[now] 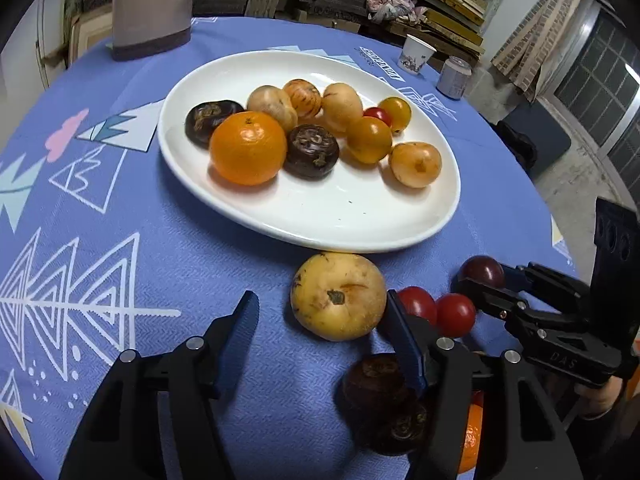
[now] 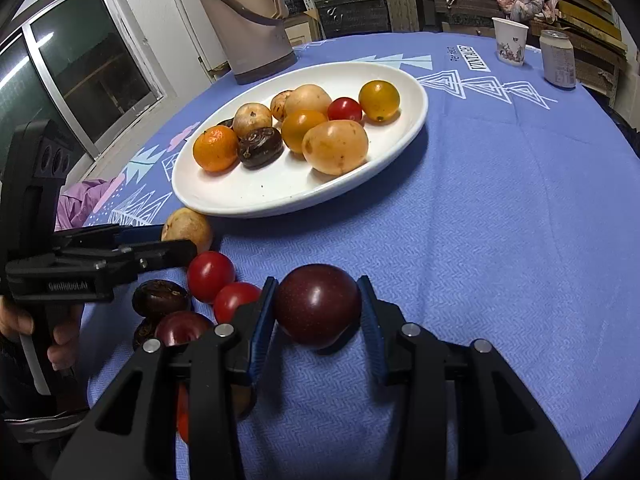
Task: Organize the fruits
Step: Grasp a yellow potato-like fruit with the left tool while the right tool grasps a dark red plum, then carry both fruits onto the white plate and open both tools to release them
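A white oval plate (image 1: 320, 220) (image 2: 224, 200) holds an orange (image 1: 248, 148), dark brown fruits, several yellow fruits and a small red tomato. On the blue cloth in front of it lie a pale yellow fruit (image 1: 338, 296) (image 2: 186, 230), two red tomatoes (image 1: 438, 312) (image 2: 224, 284) and dark brown fruits (image 1: 376, 380). My left gripper (image 1: 320, 312) is open, low over the cloth, its right finger beside the yellow fruit. My right gripper (image 2: 318, 312) (image 1: 486, 280) stands around a dark purple plum (image 2: 318, 304) (image 1: 482, 272) resting on the cloth, pads touching its sides.
A beige thermos jug (image 2: 250, 20) (image 1: 152, 8) stands behind the plate. A paper cup (image 2: 509, 40) (image 1: 416, 54) and a can (image 2: 557, 58) (image 1: 454, 78) stand at the far right. Another plum (image 2: 182, 328) and an orange lie near me under the grippers.
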### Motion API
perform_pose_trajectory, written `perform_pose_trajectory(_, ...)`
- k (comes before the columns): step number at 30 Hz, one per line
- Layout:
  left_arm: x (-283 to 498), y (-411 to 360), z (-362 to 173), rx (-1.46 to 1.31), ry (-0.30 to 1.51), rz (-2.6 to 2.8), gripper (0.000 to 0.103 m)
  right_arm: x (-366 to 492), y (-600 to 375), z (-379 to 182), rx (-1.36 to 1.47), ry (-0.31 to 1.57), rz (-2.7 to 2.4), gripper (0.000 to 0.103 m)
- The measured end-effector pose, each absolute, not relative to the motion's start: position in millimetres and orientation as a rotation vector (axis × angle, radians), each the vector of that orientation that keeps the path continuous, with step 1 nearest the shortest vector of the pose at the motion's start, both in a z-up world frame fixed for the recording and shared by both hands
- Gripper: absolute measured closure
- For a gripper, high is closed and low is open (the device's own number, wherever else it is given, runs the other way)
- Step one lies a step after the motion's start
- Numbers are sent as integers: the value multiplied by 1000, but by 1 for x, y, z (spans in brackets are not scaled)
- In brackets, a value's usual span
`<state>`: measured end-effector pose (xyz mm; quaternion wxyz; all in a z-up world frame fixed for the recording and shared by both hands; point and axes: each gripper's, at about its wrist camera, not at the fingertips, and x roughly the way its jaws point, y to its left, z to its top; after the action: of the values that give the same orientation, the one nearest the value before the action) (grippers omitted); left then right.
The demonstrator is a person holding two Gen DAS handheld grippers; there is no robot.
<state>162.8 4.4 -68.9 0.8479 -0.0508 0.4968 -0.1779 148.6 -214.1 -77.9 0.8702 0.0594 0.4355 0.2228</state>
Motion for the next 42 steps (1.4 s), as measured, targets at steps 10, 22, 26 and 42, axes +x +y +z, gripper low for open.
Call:
perform_pose_trajectory(10,165,-21,-73,43,992,-337,48,149,-214,-78,128,911,467,63)
perform_pose_trajectory(22,142,-5,-61,48,985,-297,58,140,-214,-63,75,850,441,65)
perform_pose_trajectory(26,131,2,-42,40,940,-304,58,136,-217,-49,72,816,438,65)
perform_pose_trajectory(42,161,2,25,47,787,-285,58,157,-222,13,30,688,443,64)
